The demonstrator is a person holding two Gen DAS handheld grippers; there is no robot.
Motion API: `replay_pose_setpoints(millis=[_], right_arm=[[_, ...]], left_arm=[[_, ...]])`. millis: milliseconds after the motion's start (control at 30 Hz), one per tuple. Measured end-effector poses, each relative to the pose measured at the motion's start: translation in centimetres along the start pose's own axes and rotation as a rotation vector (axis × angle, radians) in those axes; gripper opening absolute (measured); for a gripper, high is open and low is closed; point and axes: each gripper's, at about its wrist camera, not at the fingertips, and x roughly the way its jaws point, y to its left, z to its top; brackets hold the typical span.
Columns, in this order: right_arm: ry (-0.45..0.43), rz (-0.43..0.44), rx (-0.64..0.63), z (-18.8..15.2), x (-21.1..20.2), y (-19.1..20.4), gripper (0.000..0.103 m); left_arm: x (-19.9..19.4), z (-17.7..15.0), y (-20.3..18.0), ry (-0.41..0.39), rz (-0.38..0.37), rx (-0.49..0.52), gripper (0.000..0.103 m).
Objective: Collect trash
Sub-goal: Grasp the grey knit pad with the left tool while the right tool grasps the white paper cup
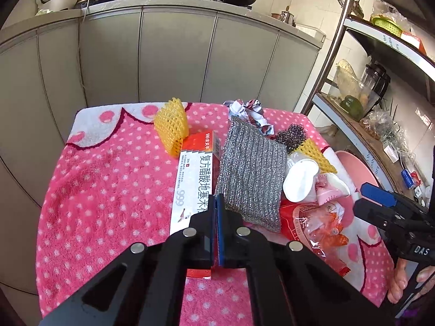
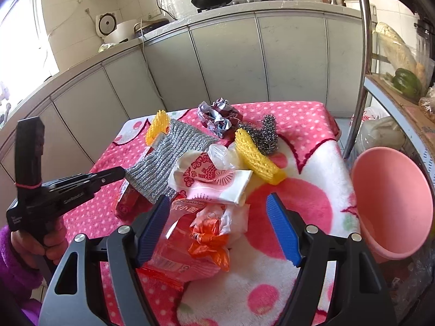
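Observation:
My left gripper (image 1: 219, 199) is shut on the near corner of a silver scouring cloth (image 1: 251, 174), which it holds lifted over a red and white medicine box (image 1: 191, 187). The cloth also shows in the right wrist view (image 2: 165, 160), with the left gripper (image 2: 122, 172) at its edge. My right gripper (image 2: 217, 206) is open over a clear red snack bag (image 2: 187, 241) with orange wrappers in it. A white paper wrapper (image 2: 214, 182), two yellow foam nets (image 2: 258, 160) (image 1: 171, 127), crumpled foil (image 2: 217, 116) and a steel wool ball (image 2: 265, 133) lie on the pink dotted blanket (image 1: 108, 190).
A pink plastic basin (image 2: 391, 203) stands at the table's right edge, beside a metal shelf rack (image 1: 380, 125) full of kitchen items. Grey kitchen cabinets (image 1: 176, 59) with woks on top run behind the table.

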Motion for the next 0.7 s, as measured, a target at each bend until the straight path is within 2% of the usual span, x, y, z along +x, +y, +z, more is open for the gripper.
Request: replay_pose_setpoints(millis=[133,300,367,433,500,567,700], right_arm=[[0.018,0.016,0.040,0.4,0.9,-1.0,0.073],[0.075,0.085,0.143,0.5,2.5,-2.6,0.053],[0.097,0.113,0.177,0.4,3.2,-3.0,0.038],[0.105,0.136,0.198,0.2,3.5,-3.1,0.034],[0.095,0.141,0.194,0.1,3.4,-3.1,0.028],[0.080,0.148,0.184,0.2,3.0,-2.9,0.015],[0.038,0.154,0.161,0.5,1.5,-2.8,0.004]], left_arm=[[-1.3,0.0,-0.2,-0.024,-0.040,0.008,0.001],[-2.5,0.0,-0.6,-0.047,-0.065,0.016,0.000],[-3.1,0.2,-0.8,-0.060,-0.071,0.016,0.000],[-3.7,0.6,-1.1,-0.077,-0.077,0.024,0.000],[-4.3,1.0,-1.4,-0.093,-0.077,0.033,0.000],[-5.0,1.4,-1.8,-0.109,-0.077,0.039,0.000],[-6.4,2.5,-2.6,-0.150,-0.069,0.064,0.000]])
